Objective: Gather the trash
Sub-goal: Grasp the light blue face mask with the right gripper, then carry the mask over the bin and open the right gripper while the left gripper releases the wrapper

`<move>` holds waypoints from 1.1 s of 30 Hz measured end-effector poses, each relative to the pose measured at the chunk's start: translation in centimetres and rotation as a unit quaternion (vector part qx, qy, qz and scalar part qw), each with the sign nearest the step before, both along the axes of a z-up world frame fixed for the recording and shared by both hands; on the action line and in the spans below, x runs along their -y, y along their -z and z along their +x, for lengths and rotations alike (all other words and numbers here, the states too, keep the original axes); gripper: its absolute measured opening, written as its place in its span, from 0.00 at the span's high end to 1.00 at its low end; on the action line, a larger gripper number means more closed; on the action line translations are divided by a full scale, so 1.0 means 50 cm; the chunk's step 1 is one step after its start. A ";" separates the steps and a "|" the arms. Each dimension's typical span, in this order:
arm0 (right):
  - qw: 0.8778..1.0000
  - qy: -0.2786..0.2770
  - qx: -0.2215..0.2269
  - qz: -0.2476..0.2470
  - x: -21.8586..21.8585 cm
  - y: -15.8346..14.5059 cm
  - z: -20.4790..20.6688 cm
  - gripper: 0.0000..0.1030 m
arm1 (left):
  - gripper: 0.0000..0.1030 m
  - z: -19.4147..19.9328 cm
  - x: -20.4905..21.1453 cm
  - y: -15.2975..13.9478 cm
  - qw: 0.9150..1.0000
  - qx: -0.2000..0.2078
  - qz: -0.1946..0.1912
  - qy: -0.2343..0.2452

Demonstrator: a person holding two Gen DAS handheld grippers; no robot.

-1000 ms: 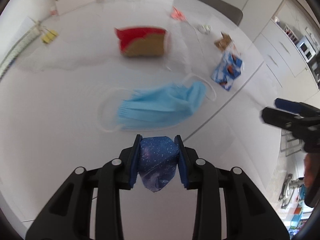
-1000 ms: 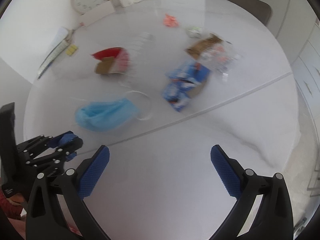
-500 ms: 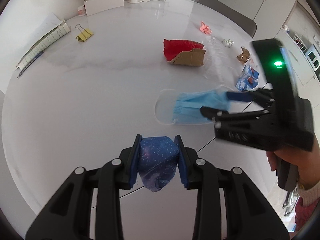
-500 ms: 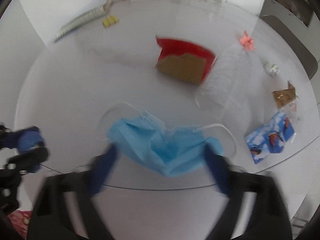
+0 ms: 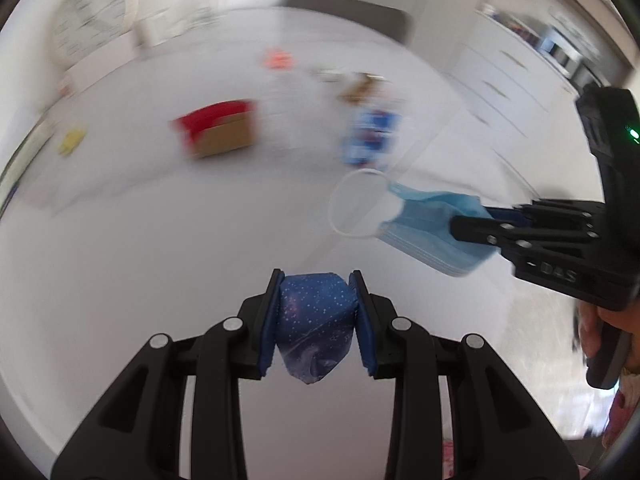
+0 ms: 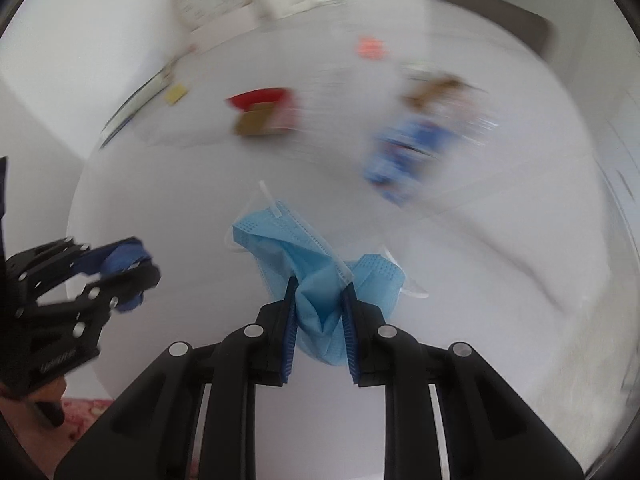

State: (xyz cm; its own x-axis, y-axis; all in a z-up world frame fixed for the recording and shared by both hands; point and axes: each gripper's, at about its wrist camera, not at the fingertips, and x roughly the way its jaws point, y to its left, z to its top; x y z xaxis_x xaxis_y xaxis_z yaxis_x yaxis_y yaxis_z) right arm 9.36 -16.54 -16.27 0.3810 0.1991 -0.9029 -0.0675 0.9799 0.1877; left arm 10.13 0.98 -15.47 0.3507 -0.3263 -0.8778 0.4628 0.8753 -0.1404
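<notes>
Your blue face mask (image 6: pixel 320 280) hangs bunched in the right gripper (image 6: pixel 320 320), whose jaws have just been closing on it, clear of the tabletop (image 6: pixel 460 280). Loose ear loops may snag. Left gripper (image 5: pixel 316 320) clamps a starry blue wad (image 5: pixel 316 328); hurried swings could shake either loose.
</notes>
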 end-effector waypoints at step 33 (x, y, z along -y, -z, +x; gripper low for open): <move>0.976 0.214 -0.044 -0.003 0.439 0.065 -0.376 0.02 | 0.68 -0.255 0.497 -0.005 0.977 -0.019 0.006 0.214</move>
